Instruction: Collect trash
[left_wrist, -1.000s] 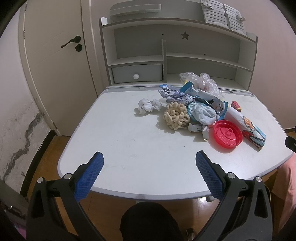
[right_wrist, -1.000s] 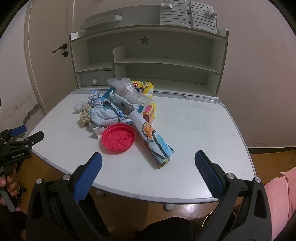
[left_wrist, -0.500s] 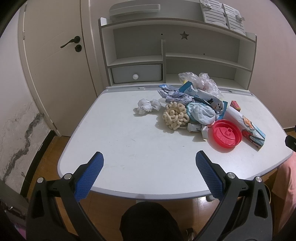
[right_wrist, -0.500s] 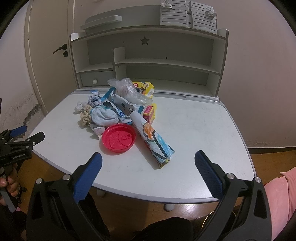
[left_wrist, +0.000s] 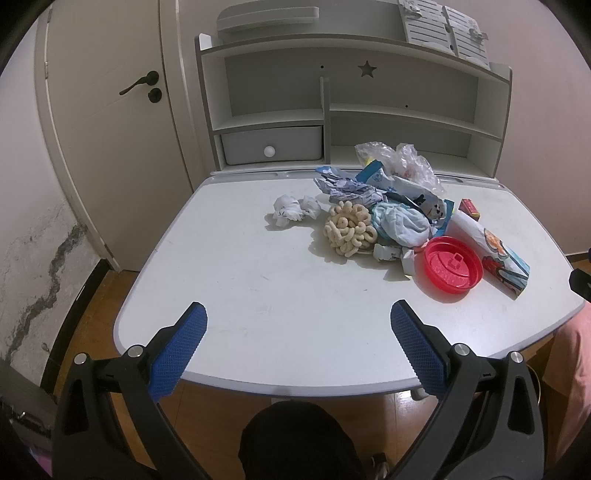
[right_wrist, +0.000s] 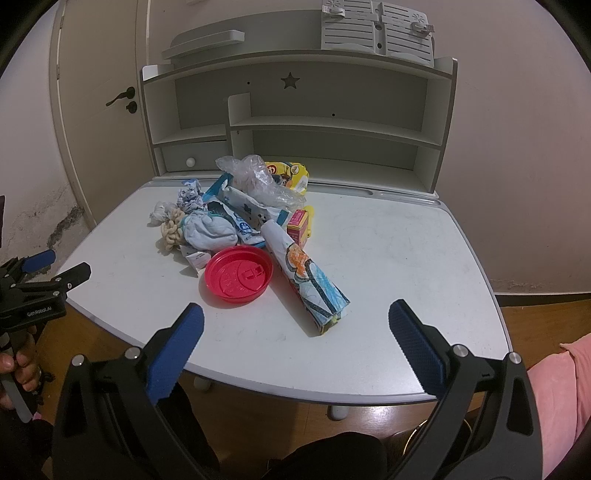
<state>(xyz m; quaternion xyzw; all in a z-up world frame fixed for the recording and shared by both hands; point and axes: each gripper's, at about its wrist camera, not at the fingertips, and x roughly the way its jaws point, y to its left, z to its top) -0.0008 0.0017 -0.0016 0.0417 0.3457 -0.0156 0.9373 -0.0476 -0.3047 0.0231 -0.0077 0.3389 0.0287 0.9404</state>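
A heap of trash lies on the white desk (left_wrist: 258, 295): a red plastic lid (left_wrist: 453, 264) (right_wrist: 239, 274), a rolled colourful paper (left_wrist: 491, 249) (right_wrist: 306, 277), a beige knobbly clump (left_wrist: 349, 230), crumpled white tissue (left_wrist: 293, 210), a light blue cloth (right_wrist: 208, 231), clear plastic wrap (right_wrist: 258, 179), a small red box (right_wrist: 298, 227) and a yellow packet (right_wrist: 290, 173). My left gripper (left_wrist: 297, 345) is open and empty at the desk's near left edge. My right gripper (right_wrist: 295, 343) is open and empty at the near edge, in front of the lid and the rolled paper.
A white shelf unit (left_wrist: 351, 122) with a small drawer (left_wrist: 271, 146) stands at the desk's back. A door (left_wrist: 110, 110) is at the left. The left gripper also shows in the right wrist view (right_wrist: 40, 280). Wooden floor lies below the desk.
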